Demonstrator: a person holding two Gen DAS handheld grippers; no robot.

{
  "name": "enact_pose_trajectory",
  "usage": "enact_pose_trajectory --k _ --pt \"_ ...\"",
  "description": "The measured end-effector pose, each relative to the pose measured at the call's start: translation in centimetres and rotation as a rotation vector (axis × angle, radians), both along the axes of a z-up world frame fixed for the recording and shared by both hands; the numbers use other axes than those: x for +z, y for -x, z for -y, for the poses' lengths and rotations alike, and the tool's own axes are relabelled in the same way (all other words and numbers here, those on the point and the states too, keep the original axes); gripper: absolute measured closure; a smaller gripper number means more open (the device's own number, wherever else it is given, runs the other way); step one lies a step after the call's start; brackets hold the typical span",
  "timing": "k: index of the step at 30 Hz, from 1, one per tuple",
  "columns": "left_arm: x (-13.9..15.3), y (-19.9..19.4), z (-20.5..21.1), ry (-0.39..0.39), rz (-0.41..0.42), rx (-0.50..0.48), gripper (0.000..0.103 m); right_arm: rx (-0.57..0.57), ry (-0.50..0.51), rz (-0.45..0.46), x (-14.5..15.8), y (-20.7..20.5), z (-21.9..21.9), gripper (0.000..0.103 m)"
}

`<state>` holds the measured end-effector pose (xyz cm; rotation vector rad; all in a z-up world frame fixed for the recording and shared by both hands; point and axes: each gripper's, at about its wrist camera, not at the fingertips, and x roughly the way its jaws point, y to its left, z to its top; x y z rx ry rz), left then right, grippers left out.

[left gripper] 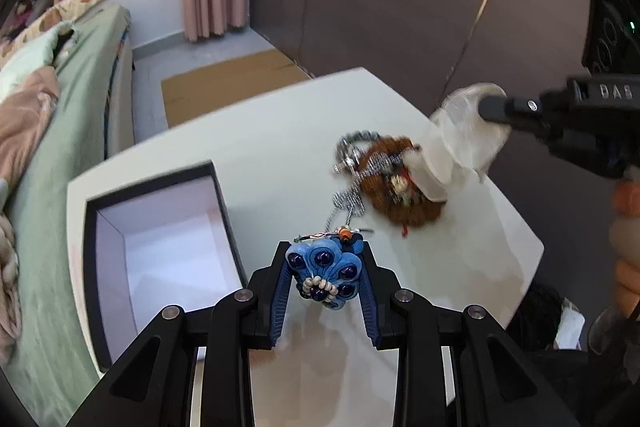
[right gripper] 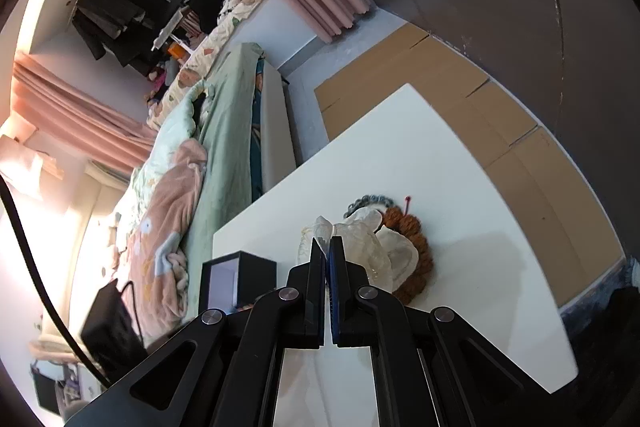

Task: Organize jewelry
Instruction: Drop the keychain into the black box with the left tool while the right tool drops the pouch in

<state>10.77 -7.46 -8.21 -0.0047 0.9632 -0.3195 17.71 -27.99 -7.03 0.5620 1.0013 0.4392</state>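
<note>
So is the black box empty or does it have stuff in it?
Empty, as far as it shows: the open black box shows only bare white lining; its near corner is hidden by the left gripper.

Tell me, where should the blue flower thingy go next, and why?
Probably swing the left gripper sideways over the open black box before letting go. Its jaws grip the blue pendant, a chain trails back toward the jewelry pile, and the box stands open right beside it on the white table.
</note>
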Motion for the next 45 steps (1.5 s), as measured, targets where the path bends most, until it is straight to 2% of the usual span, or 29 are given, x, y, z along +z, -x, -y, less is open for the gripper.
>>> enact_pose_trajectory --k 8,21,23,27,38,45 --pt "-0.8 0.8 0.4 -0.041 -0.038 -0.005 0.07 0.002 0.009 -0.011 -0.4 0.7 -0.9 0.1" --pt "-2.7 -0.2 2.4 -0.066 -0.045 -0.035 0.071 -0.016 -0.002 -0.021 -0.9 0.6 -0.6 0.1" --pt "-2.9 -0.4 3.1 -0.091 -0.033 -0.039 0.07 -0.02 -0.005 -0.02 -0.9 0.4 -0.4 0.1" --pt "-2.8 -0.5 3.0 -0.069 -0.037 -0.029 0.07 -0.015 -0.012 -0.023 -0.8 0.2 -0.3 0.1" --pt "0.9 0.8 -1.4 0.035 0.036 0.052 0.07 0.022 -0.038 0.007 -0.1 0.8 -1.4 0.1" --pt "4.1 2.2 -4.8 0.094 0.133 0.127 0.07 0.059 -0.072 0.049 0.7 1.4 -3.5 0.1"
